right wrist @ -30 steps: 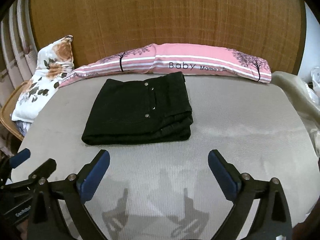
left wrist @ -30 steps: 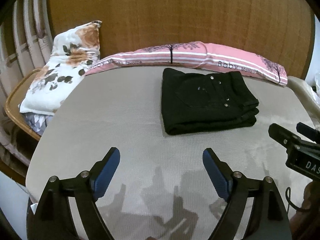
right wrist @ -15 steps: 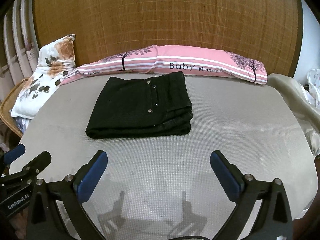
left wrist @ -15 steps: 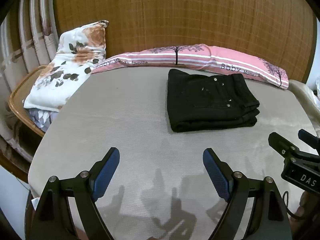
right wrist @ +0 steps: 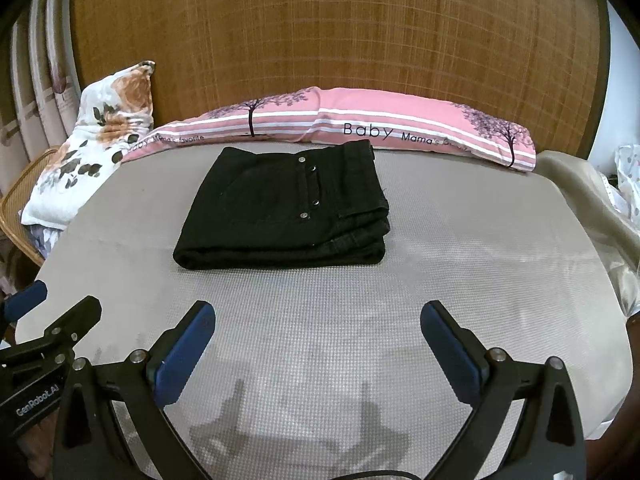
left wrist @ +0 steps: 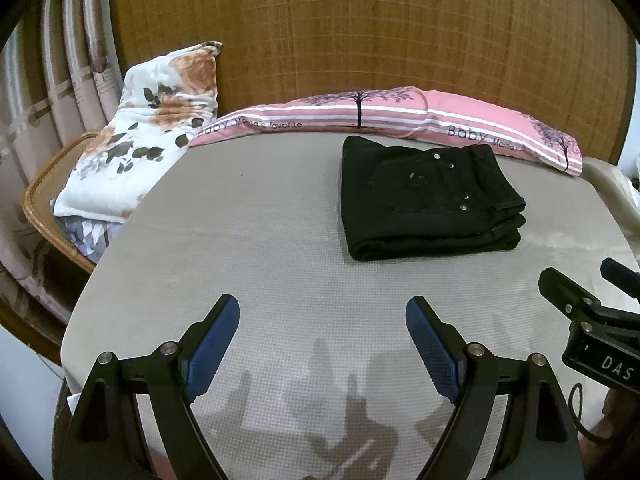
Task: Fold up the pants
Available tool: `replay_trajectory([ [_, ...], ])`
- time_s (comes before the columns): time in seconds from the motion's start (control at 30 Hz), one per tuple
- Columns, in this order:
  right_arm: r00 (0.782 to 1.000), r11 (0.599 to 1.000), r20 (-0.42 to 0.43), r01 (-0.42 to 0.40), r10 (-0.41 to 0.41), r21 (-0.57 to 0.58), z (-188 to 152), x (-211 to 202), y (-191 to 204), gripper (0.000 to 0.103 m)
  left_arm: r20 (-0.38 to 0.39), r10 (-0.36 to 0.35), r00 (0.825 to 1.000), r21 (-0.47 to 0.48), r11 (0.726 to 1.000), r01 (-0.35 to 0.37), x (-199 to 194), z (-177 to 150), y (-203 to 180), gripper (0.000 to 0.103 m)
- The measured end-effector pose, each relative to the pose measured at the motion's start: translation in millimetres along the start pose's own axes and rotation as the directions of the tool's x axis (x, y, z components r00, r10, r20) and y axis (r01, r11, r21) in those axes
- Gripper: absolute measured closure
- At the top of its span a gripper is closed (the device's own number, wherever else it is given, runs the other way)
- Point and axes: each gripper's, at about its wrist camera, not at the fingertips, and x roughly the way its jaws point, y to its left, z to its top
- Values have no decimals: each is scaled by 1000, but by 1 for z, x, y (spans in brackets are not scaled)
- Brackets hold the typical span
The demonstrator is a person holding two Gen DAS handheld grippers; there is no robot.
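Note:
A pair of black pants lies folded into a thick rectangle on the grey mat, toward its far side, metal snaps facing up. My left gripper hovers over the near part of the mat, well short of the pants, jaws wide apart with nothing between the blue pads. My right gripper stands the same way, open and empty, in front of the pants. Each gripper shows at the edge of the other's view.
A long pink striped pillow lines the mat's far edge against a woven brown headboard. A floral pillow leans at the far left over a wicker stand. Beige bedding drapes off the right side.
Both views have drawn back slightly, so the pants sit a little farther off and smaller. The pants have not moved and both grippers stay open.

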Motion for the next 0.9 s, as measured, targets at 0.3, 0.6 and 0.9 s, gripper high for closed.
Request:
replay_trajectory([
  [0.3, 1000, 1000, -14, 0, 0, -4, -1, 3, 0, 1, -1, 2, 1000, 1, 1000, -2, 0, -1, 0, 18],
  [0.6, 1000, 1000, -22, 6, -7, -12, -3, 6, 1, 1, -2, 14, 1000, 0, 1000, -14, 1, -4, -1, 18],
  [0.9, 999, 1000, -45, 14, -15, -21, 1, 15, 3, 1, -24, -17, 1000, -17, 1000, 16, 18, -1, 8, 18],
])
